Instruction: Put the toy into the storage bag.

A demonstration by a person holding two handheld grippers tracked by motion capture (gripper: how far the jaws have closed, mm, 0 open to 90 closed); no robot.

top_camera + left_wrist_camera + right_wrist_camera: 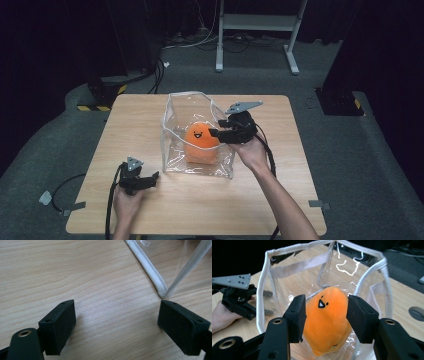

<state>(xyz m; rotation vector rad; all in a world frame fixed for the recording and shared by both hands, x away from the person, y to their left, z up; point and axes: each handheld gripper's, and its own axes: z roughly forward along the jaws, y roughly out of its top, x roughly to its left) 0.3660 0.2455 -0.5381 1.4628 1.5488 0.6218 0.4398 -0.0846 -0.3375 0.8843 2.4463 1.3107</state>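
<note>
Orange plush [325, 322] sits inside the clear bag [263, 290] on the table [150, 210], between the right gripper's [325, 315] jaws, which clasp its flanks. Left gripper [116, 325] rests spread wide, holding nothing, beside the bag's corner.

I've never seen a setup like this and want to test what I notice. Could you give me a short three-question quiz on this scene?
1. True or false: the left gripper is holding the clear bag.
2. Where is the orange plush toy? A) on the floor B) inside the clear bag C) on bare wood beside the bag
3. What sits between the jaws of the right gripper?

Key:
1. False: its jaws stand open over the wooden table, next to the bag's corner.
2. B
3. The orange plush toy.
</note>
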